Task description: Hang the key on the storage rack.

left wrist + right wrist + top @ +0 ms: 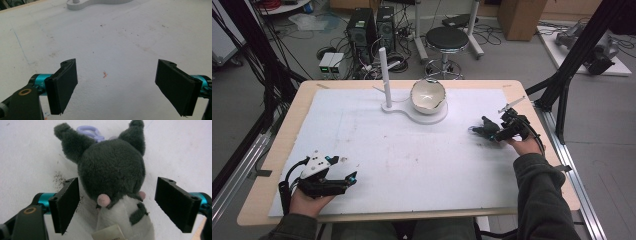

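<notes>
Reaching for the plush toy on the mat

Looking from the high view, the right gripper [486, 131] is low over the plush toy [477, 130] at the right side of the white mat [412, 165]; the left gripper [346, 179] rests apart, near the front edge.

The left gripper view shows its jaws wide open over bare mat, holding nothing.

In the right gripper view, the plush toy [111, 172] lies between the jaws, which stand open beside it, neither pad pressing. The step seems to be the grasp; next the jaws should close on the body, then lift.
</notes>
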`<state>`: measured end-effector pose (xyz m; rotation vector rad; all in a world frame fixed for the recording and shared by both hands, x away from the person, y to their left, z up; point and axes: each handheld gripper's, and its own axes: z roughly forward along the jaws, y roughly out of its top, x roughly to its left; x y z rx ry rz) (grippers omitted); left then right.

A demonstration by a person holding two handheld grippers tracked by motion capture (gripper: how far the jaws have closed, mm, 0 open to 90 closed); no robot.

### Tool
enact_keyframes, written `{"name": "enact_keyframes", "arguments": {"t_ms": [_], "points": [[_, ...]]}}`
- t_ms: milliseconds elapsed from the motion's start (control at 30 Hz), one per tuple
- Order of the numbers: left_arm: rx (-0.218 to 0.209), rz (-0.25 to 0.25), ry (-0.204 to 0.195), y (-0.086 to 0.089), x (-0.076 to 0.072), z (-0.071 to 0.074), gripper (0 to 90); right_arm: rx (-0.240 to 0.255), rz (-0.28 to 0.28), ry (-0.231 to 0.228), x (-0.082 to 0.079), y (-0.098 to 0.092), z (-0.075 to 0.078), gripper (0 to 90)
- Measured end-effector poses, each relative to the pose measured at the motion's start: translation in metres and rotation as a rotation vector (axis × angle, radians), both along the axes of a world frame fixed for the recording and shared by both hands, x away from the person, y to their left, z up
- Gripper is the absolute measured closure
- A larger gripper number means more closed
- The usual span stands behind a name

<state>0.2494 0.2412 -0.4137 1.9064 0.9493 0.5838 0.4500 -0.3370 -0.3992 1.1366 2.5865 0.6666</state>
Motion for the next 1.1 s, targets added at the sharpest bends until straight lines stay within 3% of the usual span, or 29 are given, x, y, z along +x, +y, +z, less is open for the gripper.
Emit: {"name": "enact_keyframes", "arguments": {"t_ms": [433,733,967,1100], "points": [[0.002,-0.001,0.001,0.0,0.0,0.0,18.4,-0.03,0.041,-0.001,0.001,0.008,-0.002,38.1],[0.003,-0.002,-0.001,0.0,0.0,0.0,18.5,-0.027,0.041,0.007,-0.002,0.009,0.0,45.1],[0.004,0.0,-0.004,0.0,-0.001,0.0,18.5,0.007,0.042,-0.004,-0.006,0.009,0.001,48.3],[0.005,0.001,-0.006,0.0,-0.001,0.0,18.5,0.068,0.025,-0.025,-0.01,0.005,0.007,48.7]]}}
